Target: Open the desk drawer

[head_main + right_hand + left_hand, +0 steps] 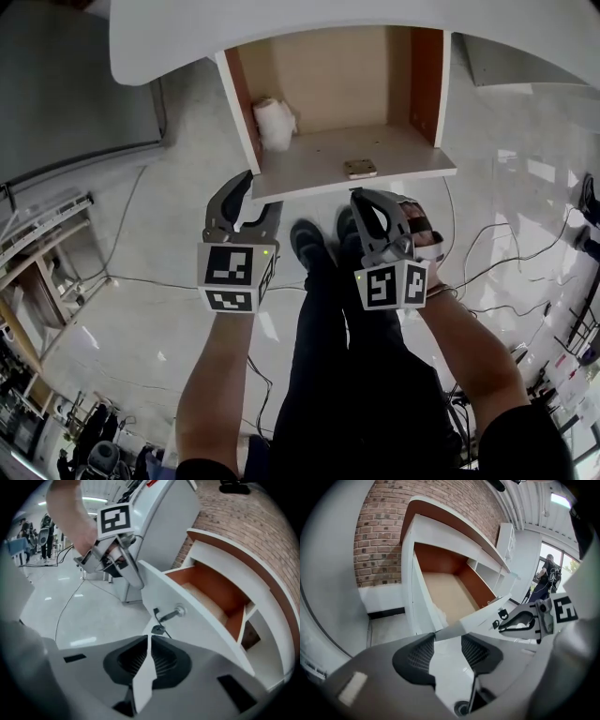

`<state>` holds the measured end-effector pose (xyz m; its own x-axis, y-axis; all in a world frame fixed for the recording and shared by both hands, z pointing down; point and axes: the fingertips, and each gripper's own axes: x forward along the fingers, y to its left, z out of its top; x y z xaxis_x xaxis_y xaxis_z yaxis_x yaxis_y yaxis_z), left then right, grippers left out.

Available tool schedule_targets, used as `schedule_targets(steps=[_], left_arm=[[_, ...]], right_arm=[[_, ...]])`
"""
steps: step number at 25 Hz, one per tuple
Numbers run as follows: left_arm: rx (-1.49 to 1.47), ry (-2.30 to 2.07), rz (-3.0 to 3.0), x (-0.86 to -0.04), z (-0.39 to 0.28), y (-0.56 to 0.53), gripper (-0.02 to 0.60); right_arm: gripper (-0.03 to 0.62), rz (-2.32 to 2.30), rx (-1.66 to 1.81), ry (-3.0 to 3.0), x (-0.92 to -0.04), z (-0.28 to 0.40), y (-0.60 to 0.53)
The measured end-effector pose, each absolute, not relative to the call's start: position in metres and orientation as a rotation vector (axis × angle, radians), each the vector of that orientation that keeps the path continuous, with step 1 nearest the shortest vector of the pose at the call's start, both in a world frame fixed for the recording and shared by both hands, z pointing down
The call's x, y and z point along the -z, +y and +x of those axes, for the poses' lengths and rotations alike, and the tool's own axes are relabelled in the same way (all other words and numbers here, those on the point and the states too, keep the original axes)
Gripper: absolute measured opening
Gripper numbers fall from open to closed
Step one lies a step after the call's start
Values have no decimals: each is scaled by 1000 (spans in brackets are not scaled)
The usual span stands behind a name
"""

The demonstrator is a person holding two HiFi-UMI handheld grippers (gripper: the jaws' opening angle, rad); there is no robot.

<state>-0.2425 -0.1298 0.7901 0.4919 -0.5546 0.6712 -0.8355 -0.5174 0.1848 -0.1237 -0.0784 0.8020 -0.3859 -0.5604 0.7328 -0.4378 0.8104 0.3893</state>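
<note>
The desk drawer (309,155) stands pulled out from under the white desk top (169,37); its inside is brown. A white roll (275,122) lies in its left corner, and a brass lock plate (360,169) sits on the front panel. My left gripper (262,192) is open at the front panel's left end; the left gripper view shows the panel's corner (443,631) just ahead of the spread jaws (447,638), untouched. My right gripper (361,197) is shut, with nothing seen between the pads, just below the key (171,615) in the lock; its tips (149,638) meet there.
The person's dark trousers and shoes (309,246) are right under the drawer. Cables (506,253) trail over the glossy floor at the right. Shelving (47,244) stands at the left. A brick wall (379,536) backs the desk, and a person (546,576) stands far off.
</note>
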Motion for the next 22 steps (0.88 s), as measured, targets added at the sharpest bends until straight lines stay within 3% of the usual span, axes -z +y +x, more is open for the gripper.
schedule_targets(steps=[8, 10, 14, 16, 18, 22], left_arm=[[-956, -1123, 2385, -773, -245, -116, 190], [-989, -1105, 2416, -766, -245, -112, 190], [-1018, -1063, 2446, -759, -244, -104, 163], [-1012, -1053, 2439, -759, -243, -105, 163], [-978, -1054, 2443, -754, -240, -110, 163], [-906, -1058, 2427, -750, -239, -112, 161]], right_arm=[[27, 762, 177, -2056, -732, -90, -82], [119, 748, 246, -2032, -715, -87, -89], [203, 599, 280, -1912, -732, -83, -106], [204, 530, 317, -1859, -747, -86, -115], [103, 501, 403, -1829, -751, -89, -120], [92, 476, 465, -1840, -749, -90, -120]])
